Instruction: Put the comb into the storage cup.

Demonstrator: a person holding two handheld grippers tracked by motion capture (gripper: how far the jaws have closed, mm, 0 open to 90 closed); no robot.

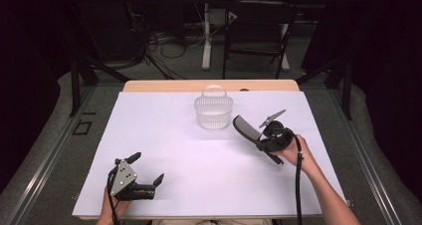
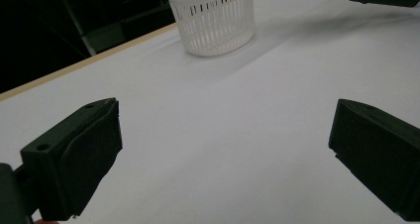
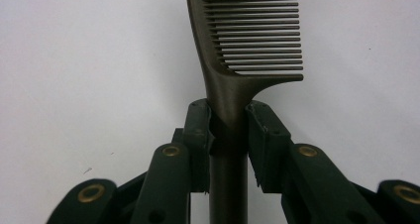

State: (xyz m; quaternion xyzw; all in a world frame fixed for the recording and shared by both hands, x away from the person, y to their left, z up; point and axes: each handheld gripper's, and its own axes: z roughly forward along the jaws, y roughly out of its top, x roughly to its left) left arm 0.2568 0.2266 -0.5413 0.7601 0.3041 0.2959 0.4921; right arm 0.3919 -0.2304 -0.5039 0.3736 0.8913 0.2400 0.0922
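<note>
High view: right gripper [image 1: 260, 138] pinches dark plastic comb [image 1: 246, 126] above white table sheet [image 1: 199, 155], just right of white slotted plastic basket [image 1: 214, 113]; left gripper [image 1: 145, 169] spread, empty.
Left gripper view: basket top cut off.
Right gripper view: comb's tip cut off, handle end hidden btw jaws.

A dark brown comb [image 3: 247, 35], a white slotted basket [image 1: 214, 110], and a white table [image 1: 199, 170] edged in light wood.

a white sheet [image 1: 164, 150] covers a wooden table [image 1: 149, 85]. behind it, in the dim room, stand a black folding chair [image 1: 259, 31] and a white table leg [image 1: 206, 36], with cables [image 1: 164, 41] on the grey floor [image 1: 50, 135].
</note>
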